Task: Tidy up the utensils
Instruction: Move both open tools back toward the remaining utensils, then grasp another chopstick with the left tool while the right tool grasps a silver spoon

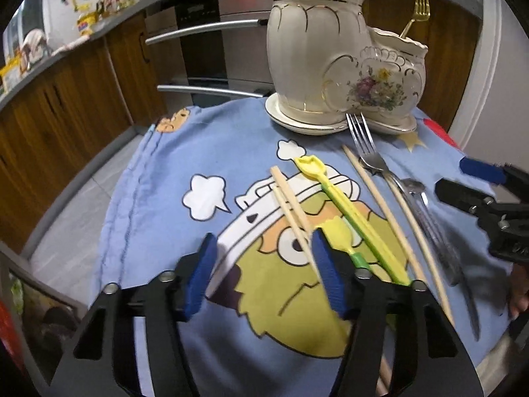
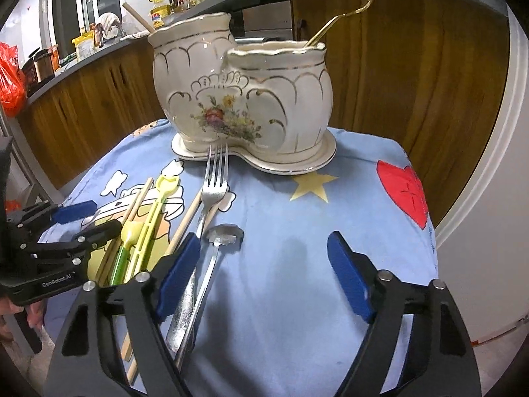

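Beside open right tool (image 2: pixel 264 264), silver fork (image 2: pixel 215 185).

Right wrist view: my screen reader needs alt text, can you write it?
The open right gripper hovers over a blue cartoon cloth beside a silver fork, facing a two-compartment ceramic utensil holder that holds a gold fork.
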Available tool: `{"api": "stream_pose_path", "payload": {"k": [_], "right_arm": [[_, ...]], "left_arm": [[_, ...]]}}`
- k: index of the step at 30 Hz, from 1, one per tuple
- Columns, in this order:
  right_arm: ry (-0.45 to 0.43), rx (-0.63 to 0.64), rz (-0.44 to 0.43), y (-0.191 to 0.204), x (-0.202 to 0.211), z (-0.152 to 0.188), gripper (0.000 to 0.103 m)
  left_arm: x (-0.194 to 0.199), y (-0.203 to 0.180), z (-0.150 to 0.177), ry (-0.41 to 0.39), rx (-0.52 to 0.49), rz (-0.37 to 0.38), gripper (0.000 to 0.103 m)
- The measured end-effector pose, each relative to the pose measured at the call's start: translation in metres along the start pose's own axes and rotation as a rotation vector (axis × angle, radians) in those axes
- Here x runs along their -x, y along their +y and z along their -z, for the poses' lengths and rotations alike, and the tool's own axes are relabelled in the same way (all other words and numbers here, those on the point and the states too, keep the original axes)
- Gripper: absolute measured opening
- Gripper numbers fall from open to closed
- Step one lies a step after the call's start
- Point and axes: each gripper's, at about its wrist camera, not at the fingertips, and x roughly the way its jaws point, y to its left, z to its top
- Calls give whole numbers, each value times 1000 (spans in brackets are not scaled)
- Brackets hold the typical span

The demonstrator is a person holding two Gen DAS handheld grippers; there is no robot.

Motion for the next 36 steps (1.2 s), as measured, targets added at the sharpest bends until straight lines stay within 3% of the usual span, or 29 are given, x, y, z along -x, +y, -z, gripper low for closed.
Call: {"api": "stream_pose_path", "payload": {"k": [3, 8, 11, 19, 24, 29, 32, 36], "right_arm": [[14, 11, -7, 5, 0, 1, 66], [64, 42, -13, 16, 1, 13, 41], [62, 27, -24, 16, 7, 15, 36], [130, -36, -36, 13, 0, 9, 21], [149, -81, -64, 14, -2, 5, 19], [162, 20, 6, 28, -13, 4, 18], [153, 16, -5, 28, -16, 3, 7], [136, 58, 0, 32, -17, 4, 6]], "left_arm": [[2, -2, -1, 15, 13, 5, 49], [2, -11, -6, 59, -49, 40, 22], [2, -12, -7, 83, -73, 67, 13], [-1, -9, -6, 79, -80, 96, 10], [-3, -9, -9, 98, -74, 93, 10], [-3, -12, -9, 96, -96, 78, 10], [-3, -9, -7, 89, -44, 83, 10], [-3, -16, -7, 96, -61, 40, 10]]}}
